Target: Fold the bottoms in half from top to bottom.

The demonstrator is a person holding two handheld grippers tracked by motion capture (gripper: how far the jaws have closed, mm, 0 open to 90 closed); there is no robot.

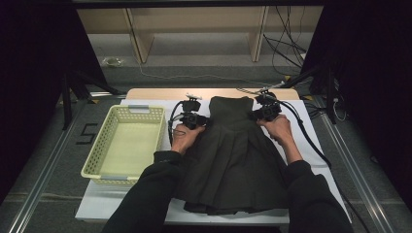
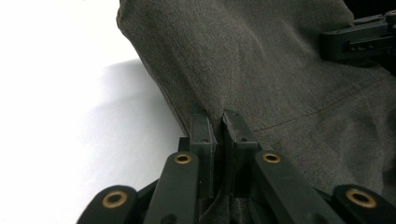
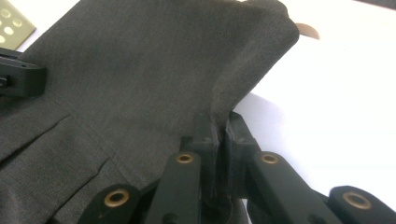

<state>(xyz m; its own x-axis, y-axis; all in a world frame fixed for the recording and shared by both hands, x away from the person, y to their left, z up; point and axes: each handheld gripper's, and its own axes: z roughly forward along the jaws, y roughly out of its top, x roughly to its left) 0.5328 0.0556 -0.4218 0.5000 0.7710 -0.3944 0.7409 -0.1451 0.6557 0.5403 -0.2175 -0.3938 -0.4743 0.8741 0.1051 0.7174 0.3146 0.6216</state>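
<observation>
High view: dark pleated skirt (image 1: 233,155) lies flat mid-worktop (image 1: 311,131), waist end far; left gripper (image 1: 194,118) and right gripper (image 1: 265,112) each pinch one waistband edge. Basket (image 1: 127,145) at left; white margin at right.

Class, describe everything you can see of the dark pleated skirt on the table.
The skirt is dark grey-green woven cloth with a plain upper band and pleats fanning towards the person. It lies mostly flat on the white table cover, right of the cream basket. The left tool and right tool are each shut on a side edge of the band, which stands lifted and creased there.
</observation>
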